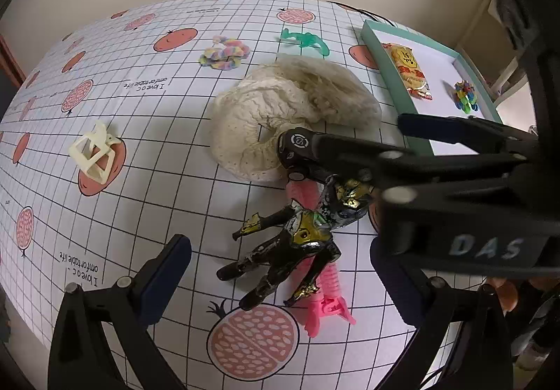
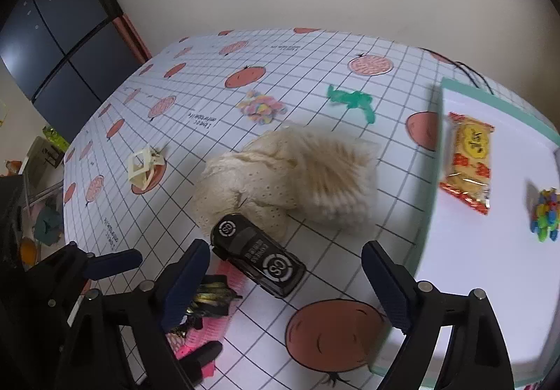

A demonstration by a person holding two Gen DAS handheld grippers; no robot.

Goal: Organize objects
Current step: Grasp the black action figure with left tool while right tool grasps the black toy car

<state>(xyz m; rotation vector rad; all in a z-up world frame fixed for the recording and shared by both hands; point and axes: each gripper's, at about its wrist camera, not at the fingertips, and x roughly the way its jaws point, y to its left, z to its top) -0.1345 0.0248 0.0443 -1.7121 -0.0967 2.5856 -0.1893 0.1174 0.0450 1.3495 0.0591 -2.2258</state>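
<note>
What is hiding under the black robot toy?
A pink hair clip lies under the black robot toy. Its ends stick out above and below; its middle is covered.

The pink clip lies mostly hidden beneath the action figure; the right tool covers part of the toy car. The fluffy hat appears motion-blurred, and the tray is cut off at the frame's right edge.
</note>
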